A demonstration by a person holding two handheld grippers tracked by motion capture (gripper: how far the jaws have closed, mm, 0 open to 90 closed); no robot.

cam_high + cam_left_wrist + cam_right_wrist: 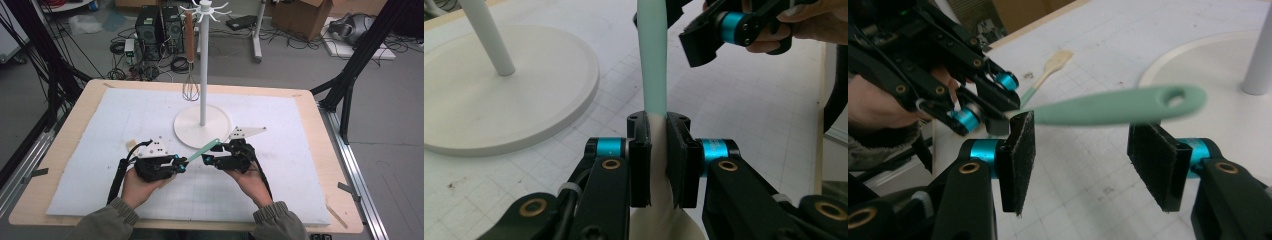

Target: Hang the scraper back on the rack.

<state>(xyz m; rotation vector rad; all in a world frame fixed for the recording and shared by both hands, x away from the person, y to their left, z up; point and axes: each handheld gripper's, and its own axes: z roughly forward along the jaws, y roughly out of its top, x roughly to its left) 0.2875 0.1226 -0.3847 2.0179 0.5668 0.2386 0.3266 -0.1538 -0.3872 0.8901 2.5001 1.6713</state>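
White rack (202, 127) stood mid-table, whisk (190, 89) hung on it. Mint spatula (202, 150) held above mat just before rack base, pinched at pale blade end by left gripper (179, 164). Right gripper (1080, 145) spread around handle, not yet closed. Handover judged best by closing squarely near hang-hole before release. No readable writing seen.

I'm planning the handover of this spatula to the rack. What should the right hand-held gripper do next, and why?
Probably close the right hand-held gripper on the mint-green spatula handle. Its jaws stand open on either side of the handle, near the hanging hole, while the left hand-held gripper is clamped where handle meets blade.
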